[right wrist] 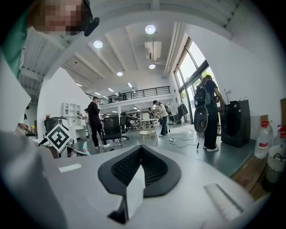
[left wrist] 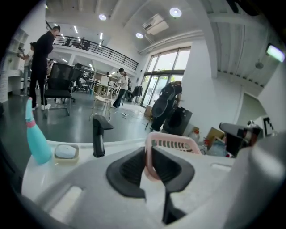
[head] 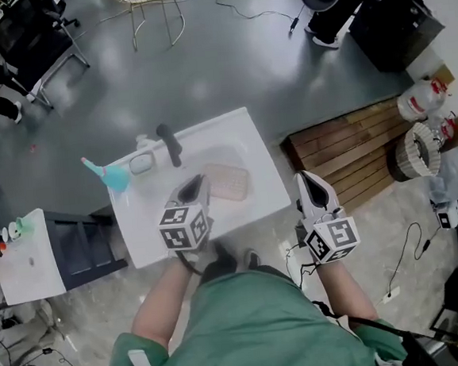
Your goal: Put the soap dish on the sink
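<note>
1. Left gripper (left wrist: 149, 157) is clamped on the near rim of the pink soap dish (left wrist: 175, 142), which juts out ahead of the jaws.
2. The dish is over the white sink (head: 251, 139) basin, near the black faucet (head: 170, 144).
3. Right gripper (right wrist: 139, 154) is closed and empty, off the sink's right edge.

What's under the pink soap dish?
The white sink basin lies below the pink soap dish, which the left gripper grips by its rim. The dish covers the basin floor beneath it.
</note>
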`<state>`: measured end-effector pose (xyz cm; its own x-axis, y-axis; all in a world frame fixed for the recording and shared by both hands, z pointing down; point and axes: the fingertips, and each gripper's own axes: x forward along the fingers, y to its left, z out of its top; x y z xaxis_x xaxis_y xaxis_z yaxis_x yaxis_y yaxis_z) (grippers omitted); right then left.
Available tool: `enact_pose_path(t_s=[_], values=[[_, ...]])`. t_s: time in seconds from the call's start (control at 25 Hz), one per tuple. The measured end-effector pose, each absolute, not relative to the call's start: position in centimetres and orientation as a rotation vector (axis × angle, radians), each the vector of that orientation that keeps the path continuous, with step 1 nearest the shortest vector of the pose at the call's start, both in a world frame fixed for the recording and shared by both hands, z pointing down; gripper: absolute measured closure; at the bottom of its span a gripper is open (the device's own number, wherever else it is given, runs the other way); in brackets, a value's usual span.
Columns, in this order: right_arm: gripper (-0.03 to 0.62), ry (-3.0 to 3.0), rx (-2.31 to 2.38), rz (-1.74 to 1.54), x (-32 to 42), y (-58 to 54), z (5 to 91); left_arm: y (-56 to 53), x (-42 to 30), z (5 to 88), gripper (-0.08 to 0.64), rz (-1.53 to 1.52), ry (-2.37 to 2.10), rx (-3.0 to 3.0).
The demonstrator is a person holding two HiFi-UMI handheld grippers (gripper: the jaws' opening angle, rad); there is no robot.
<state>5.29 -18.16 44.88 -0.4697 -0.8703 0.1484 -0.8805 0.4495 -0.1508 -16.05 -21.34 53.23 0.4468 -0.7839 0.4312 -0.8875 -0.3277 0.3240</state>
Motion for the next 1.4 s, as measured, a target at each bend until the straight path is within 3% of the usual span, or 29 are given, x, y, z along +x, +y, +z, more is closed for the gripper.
enact_pose_path(t_s=[1.4], values=[[0.591,-2.453,1.642,0.505,15.7,-31.8,53.9,-44.6,-7.6,68.7,0.515,0.553,-1.335,2.053]])
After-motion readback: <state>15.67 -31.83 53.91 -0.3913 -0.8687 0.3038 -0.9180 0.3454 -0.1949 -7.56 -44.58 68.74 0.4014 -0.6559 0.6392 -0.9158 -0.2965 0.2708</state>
